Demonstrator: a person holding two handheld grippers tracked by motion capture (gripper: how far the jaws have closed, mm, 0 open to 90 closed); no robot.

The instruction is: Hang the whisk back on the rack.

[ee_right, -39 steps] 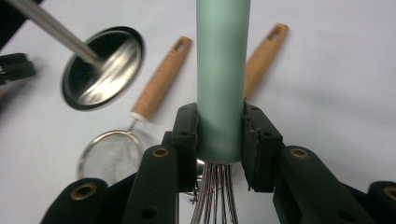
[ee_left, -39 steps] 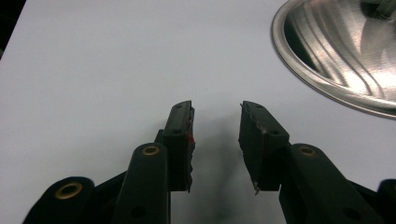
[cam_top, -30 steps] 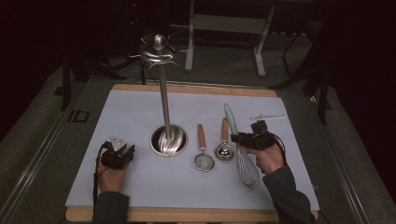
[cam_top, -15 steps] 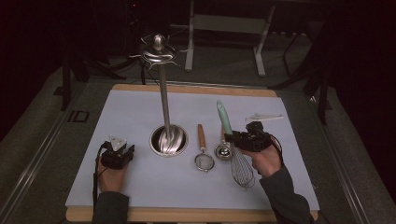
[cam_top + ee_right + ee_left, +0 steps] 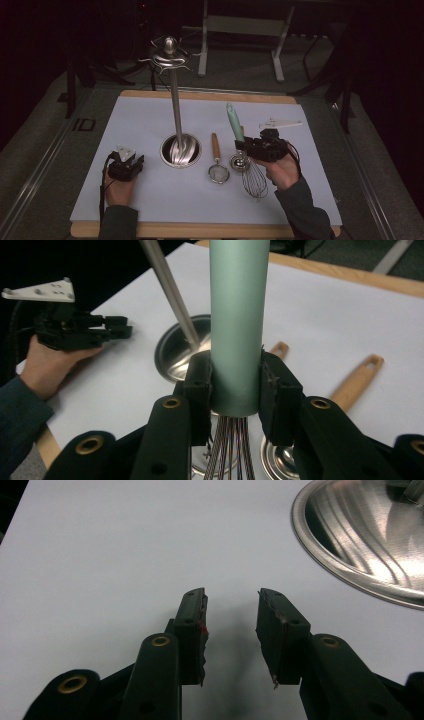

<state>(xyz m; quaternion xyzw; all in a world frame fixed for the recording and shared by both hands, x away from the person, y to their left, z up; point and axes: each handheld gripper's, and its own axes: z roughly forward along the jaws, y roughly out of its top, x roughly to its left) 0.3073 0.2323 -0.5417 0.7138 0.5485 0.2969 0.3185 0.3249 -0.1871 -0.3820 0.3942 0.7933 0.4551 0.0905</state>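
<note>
Dark surroundings frame a wooden board covered by a white sheet (image 5: 150, 125), on which I operate both tongs. I have the right gripper (image 5: 235, 390) clenched on the pale green cylindrical handle of the wire whisk (image 5: 235, 122); both pads press the handle just above the point where the wires enter it, and the whisk stands tilted, handle up and away from my hand, wire head (image 5: 254, 180) hanging low beside my right wrist. The left gripper (image 5: 231, 625) is released, jaws apart over bare sheet with nothing between them, the round steel base of the utensil stand (image 5: 365, 535) just ahead and to one side of it. I judge the step in hand to be lifting the whisk toward the hooked crown (image 5: 169, 52) atop the stand's tall pole. To do it well: keep the grip firm, since the smooth handle could slip; raise the wire head clear of the neighbouring utensils before travelling; approach the crown with the handle end leading, and avoid striking the pole. Count: one stand, one whisk, one small wooden-handled mesh strainer (image 5: 218, 167) between the tongs, one round steel measuring spoon (image 5: 239, 161) just beside the right gripper, two tongs.
</note>
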